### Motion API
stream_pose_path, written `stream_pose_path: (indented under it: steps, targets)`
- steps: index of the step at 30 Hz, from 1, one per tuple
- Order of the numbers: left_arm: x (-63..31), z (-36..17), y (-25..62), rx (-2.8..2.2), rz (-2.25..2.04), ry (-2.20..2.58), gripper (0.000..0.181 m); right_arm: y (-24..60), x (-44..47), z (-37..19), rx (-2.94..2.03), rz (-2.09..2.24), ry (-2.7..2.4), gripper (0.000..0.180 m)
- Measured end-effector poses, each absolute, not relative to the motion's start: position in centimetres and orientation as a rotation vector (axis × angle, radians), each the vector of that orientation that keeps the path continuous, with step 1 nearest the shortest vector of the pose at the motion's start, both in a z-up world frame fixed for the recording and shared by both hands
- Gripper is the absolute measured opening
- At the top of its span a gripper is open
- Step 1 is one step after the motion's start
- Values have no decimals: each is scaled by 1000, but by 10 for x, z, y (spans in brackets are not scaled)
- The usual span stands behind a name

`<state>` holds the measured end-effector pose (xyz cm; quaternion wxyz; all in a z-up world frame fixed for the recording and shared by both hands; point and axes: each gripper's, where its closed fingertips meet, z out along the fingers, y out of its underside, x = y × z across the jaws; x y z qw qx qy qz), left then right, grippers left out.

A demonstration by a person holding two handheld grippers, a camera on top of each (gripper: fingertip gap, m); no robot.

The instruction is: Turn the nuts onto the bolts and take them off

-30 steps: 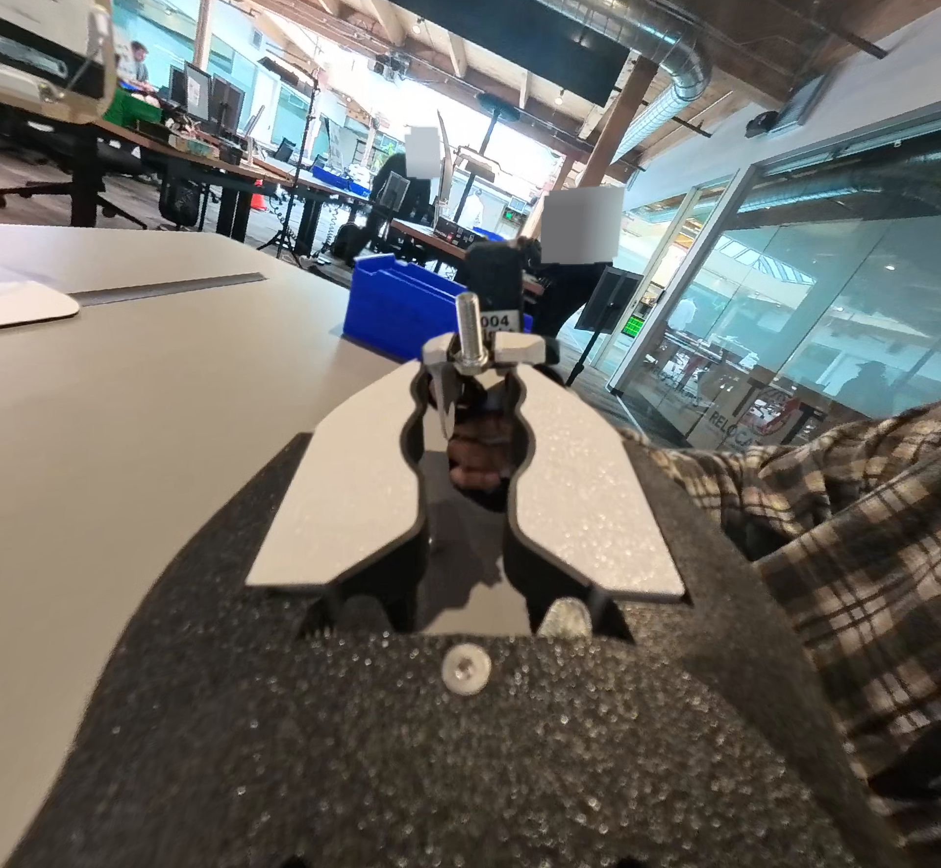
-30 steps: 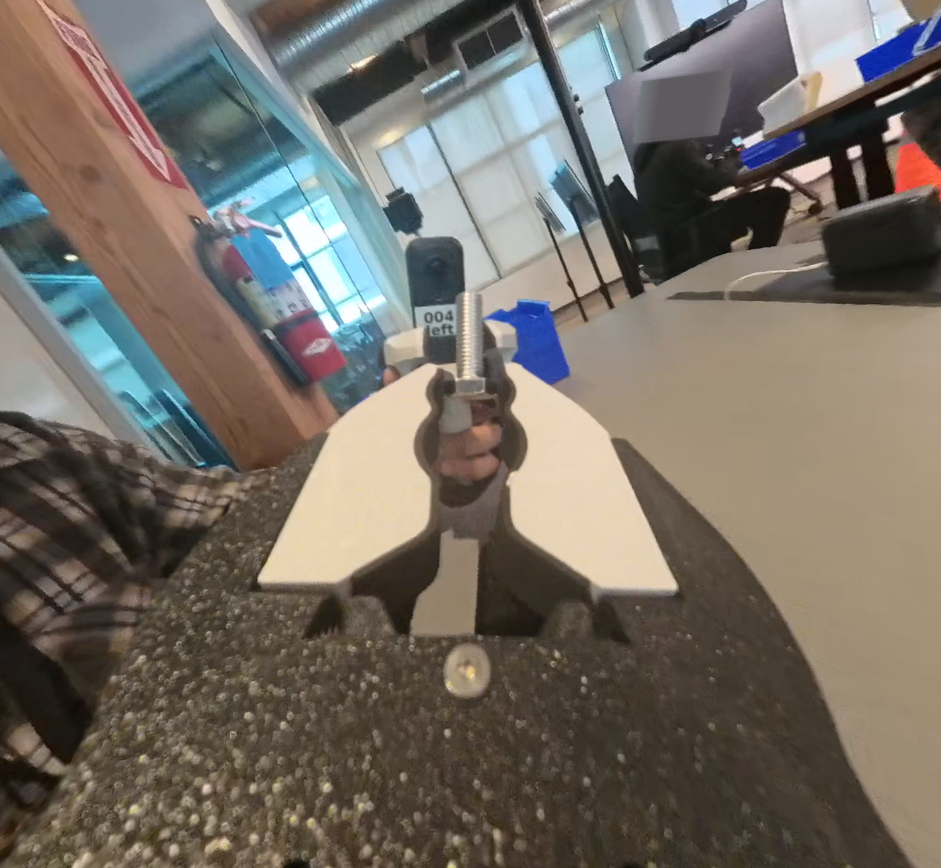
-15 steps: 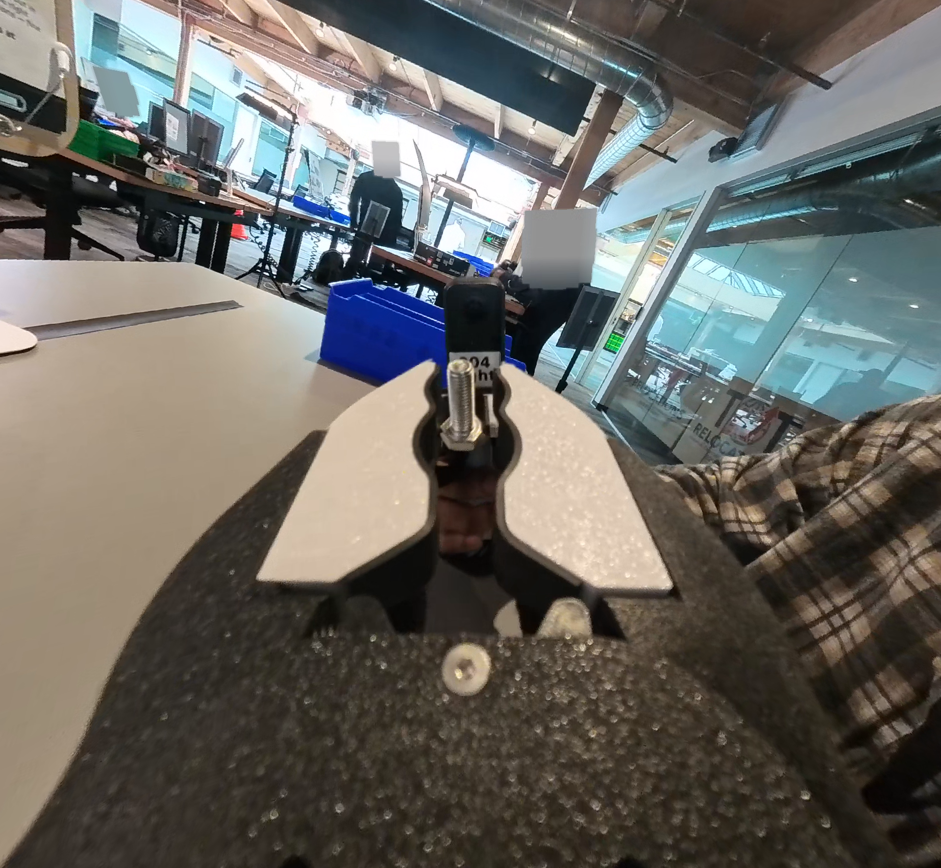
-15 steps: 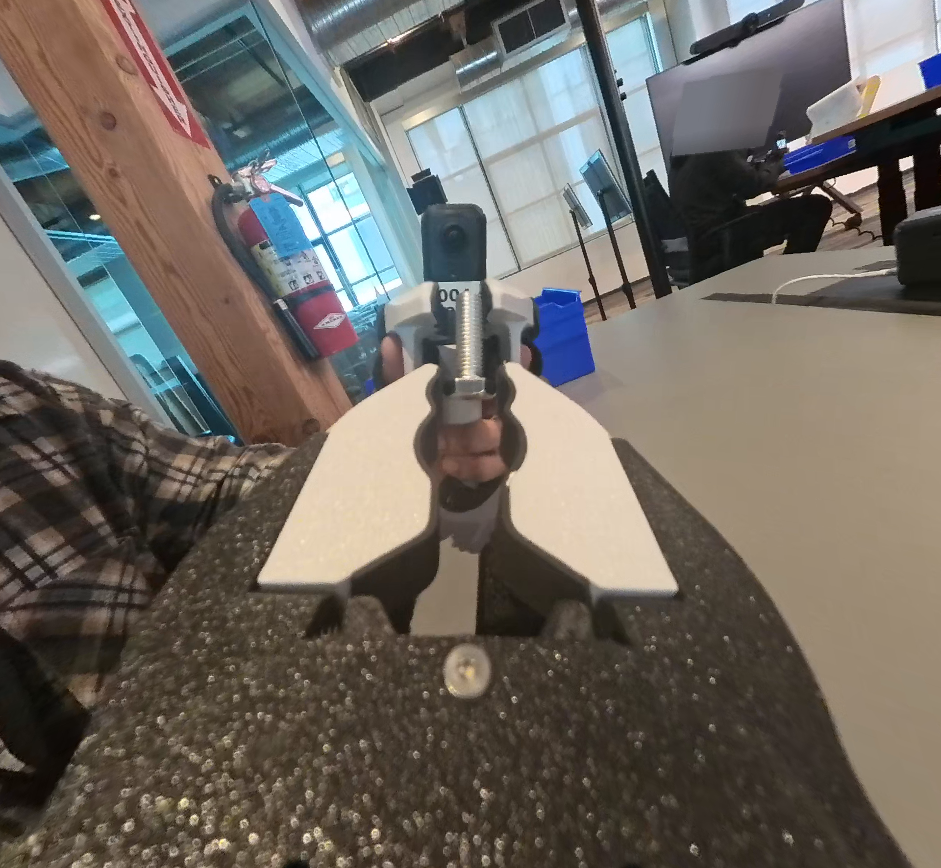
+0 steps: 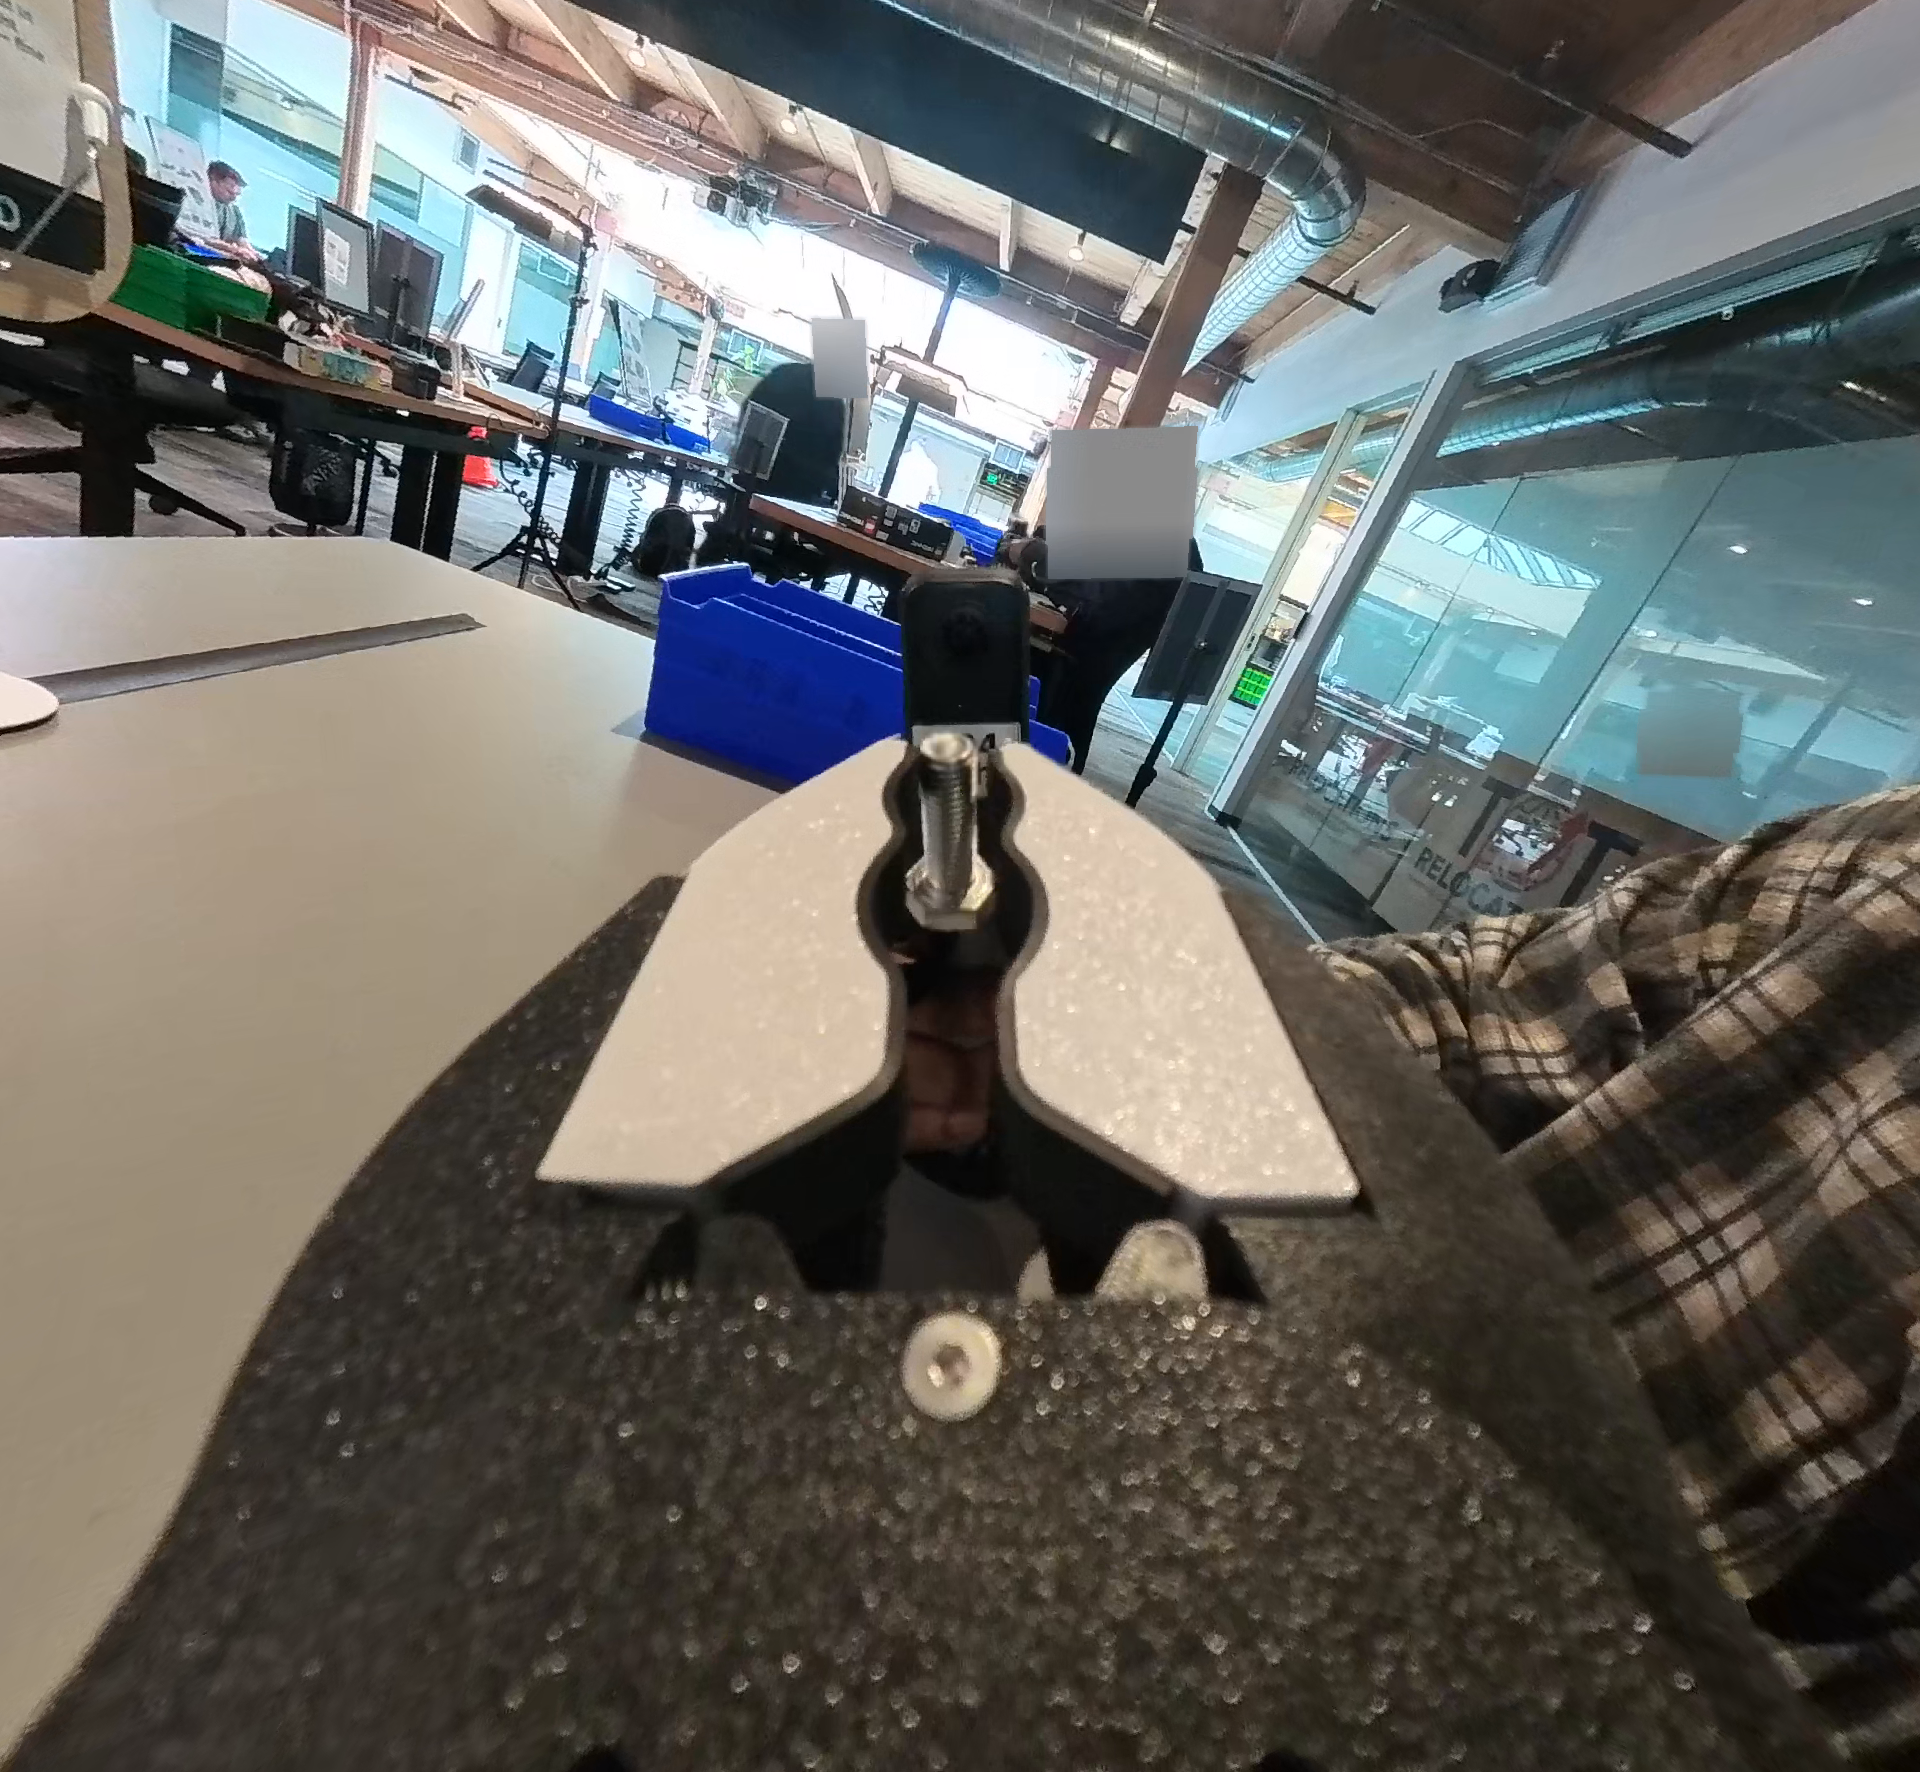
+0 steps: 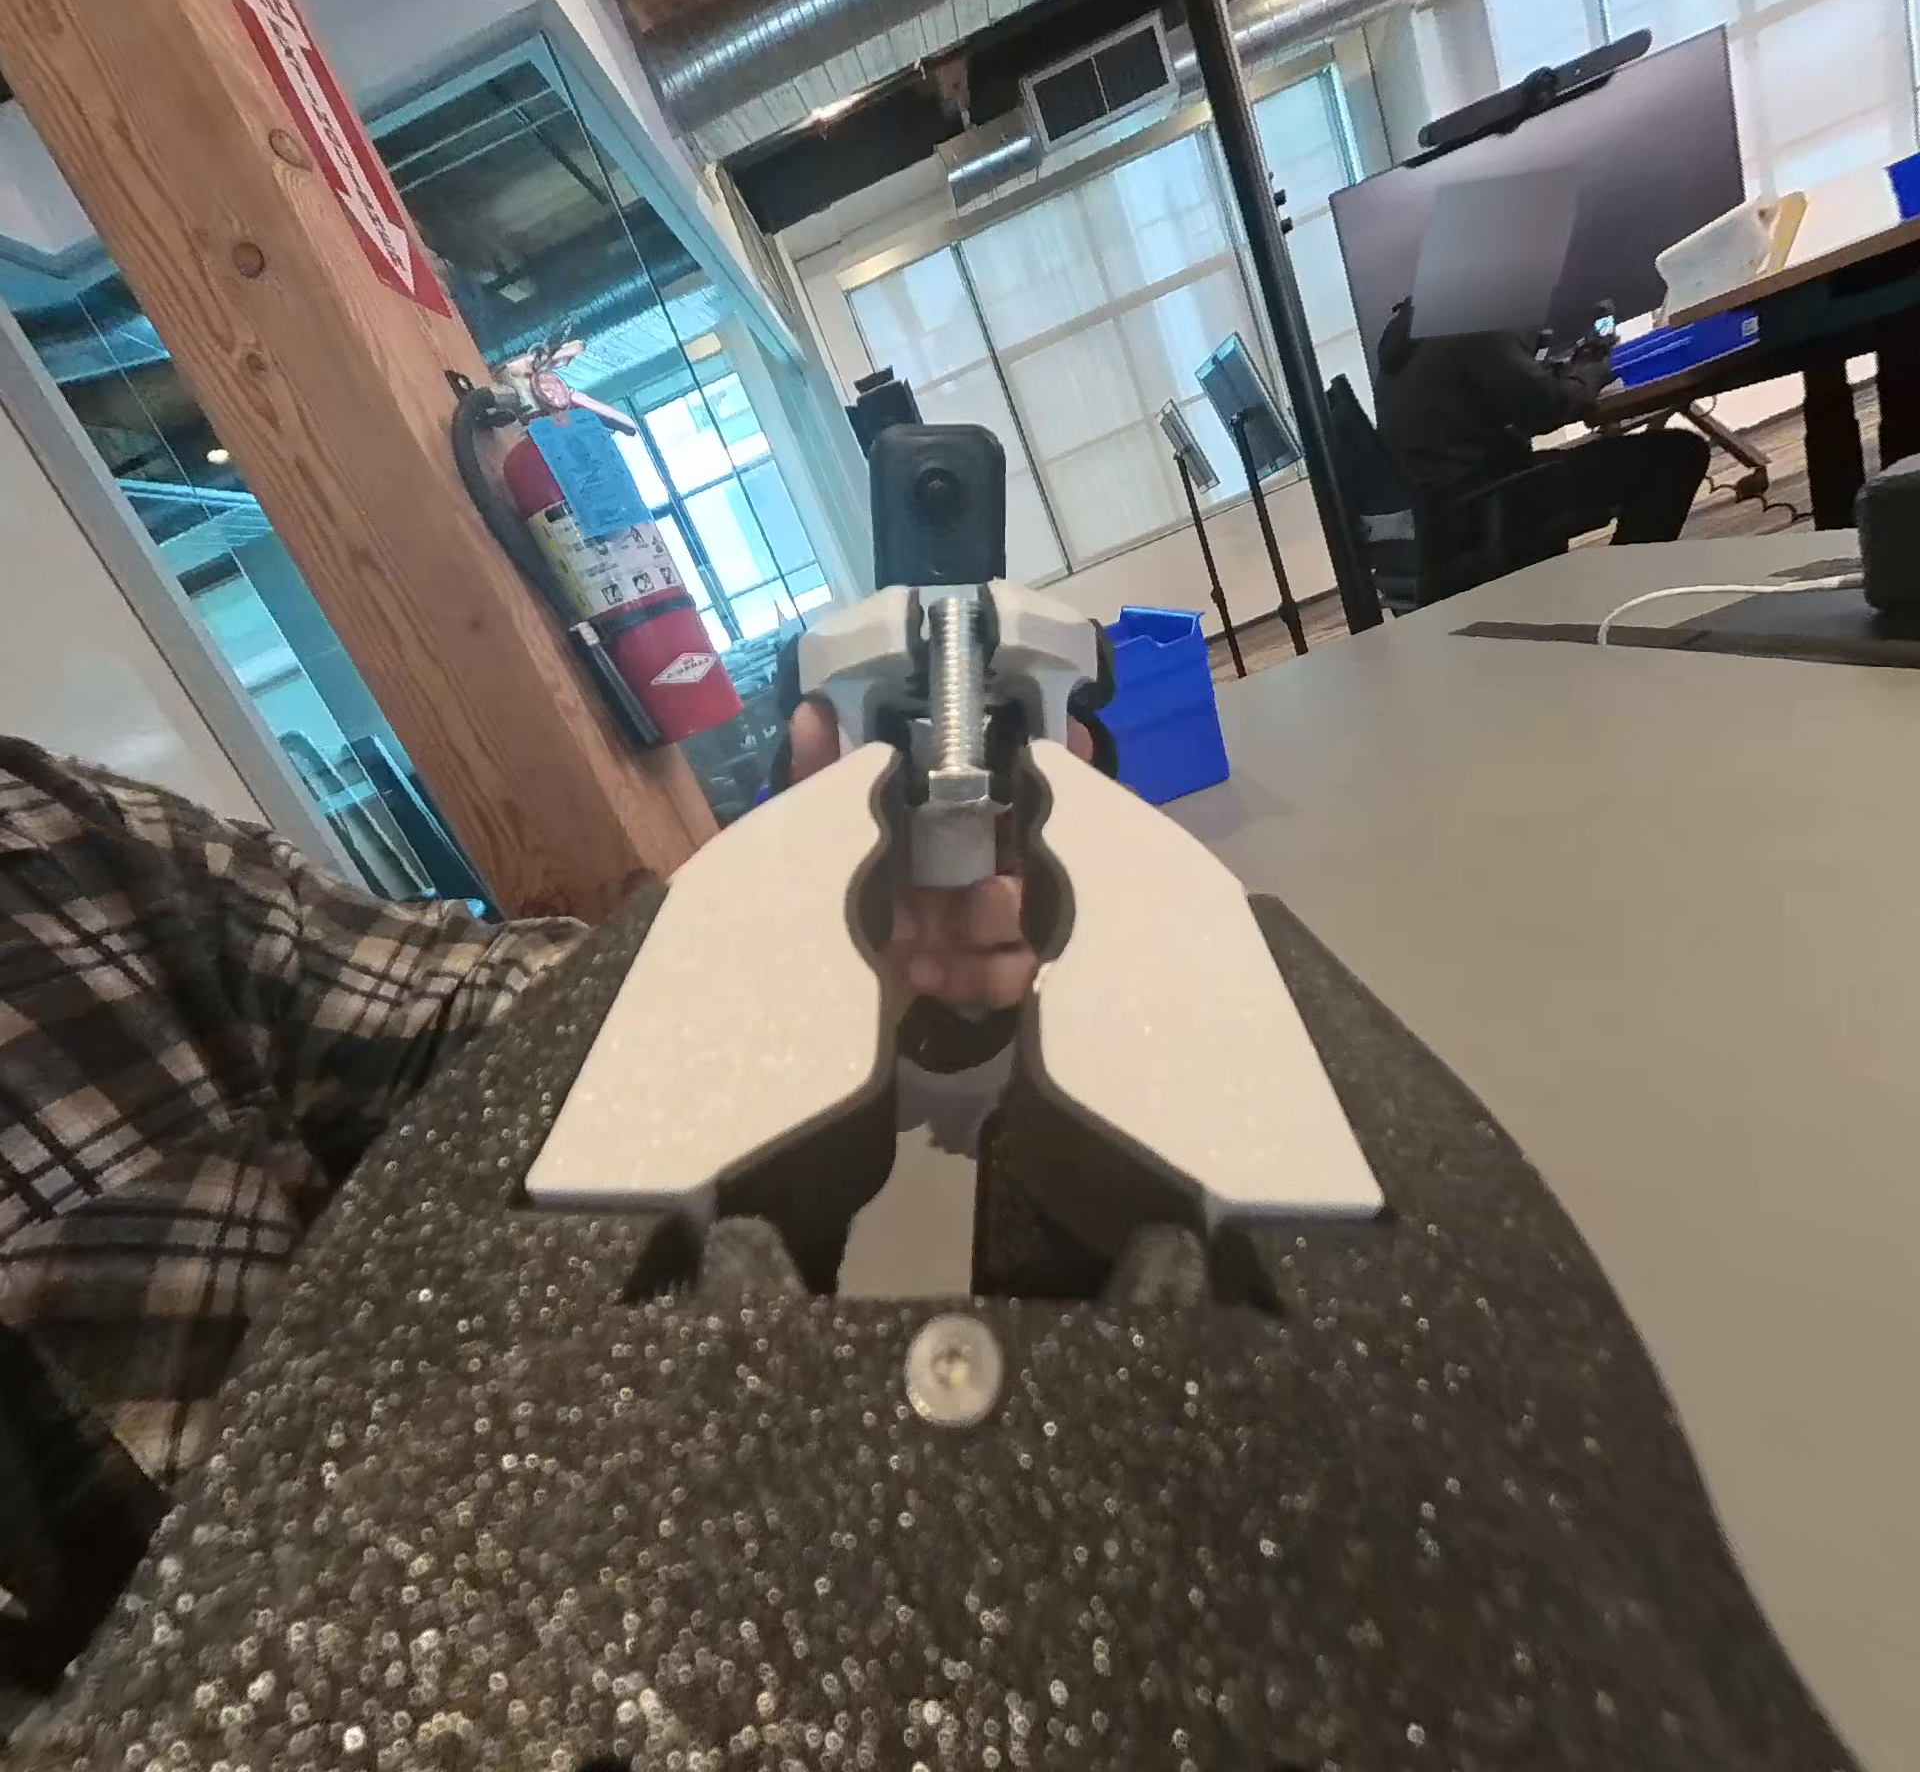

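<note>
A silver bolt stands upright in the air between my two grippers, which face each other. A hex piece sits low on its threaded shaft; I cannot tell whether it is the bolt's head or a nut. My right gripper is shut on the bolt at the hex piece. My left gripper is shut around the threaded shaft just above the hex piece. The left gripper also shows in the right wrist view, higher on the shaft. No separate nut shows.
A grey table lies below, also in the right wrist view. A blue bin stands at its far edge. A plaid sleeve is at the right. A wooden post with a fire extinguisher stands beyond. The grippers are tip to tip, or close to it.
The left gripper's jaws were wider apart a second ago and have closed around the shaft. Both grippers have drawn closer together; the right gripper has kept its hold.
</note>
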<state>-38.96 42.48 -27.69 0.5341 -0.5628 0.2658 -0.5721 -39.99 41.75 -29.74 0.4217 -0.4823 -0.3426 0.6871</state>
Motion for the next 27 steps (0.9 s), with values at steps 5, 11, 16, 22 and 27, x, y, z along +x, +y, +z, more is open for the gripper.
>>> stream_pose_path:
  steps: [5,11,16,22,27]
  targets:
    - [-389,-277,425,-1343,-1368,627,16,421,-397,-295,-1200,1758,-809,19]
    - [-387,-278,425,-1351,-1367,632,16,420,-398,-294,-1186,1794,-784,19]
    - [-387,-278,425,-1349,-1364,632,15,419,-400,-294,-1185,1808,-773,19]
    - [-387,-278,426,-1349,-1346,624,10,418,-402,-293,-1174,1800,-764,19]
    - [-386,-279,425,-1349,-1347,631,9,416,-405,-294,-1179,1783,-786,19]
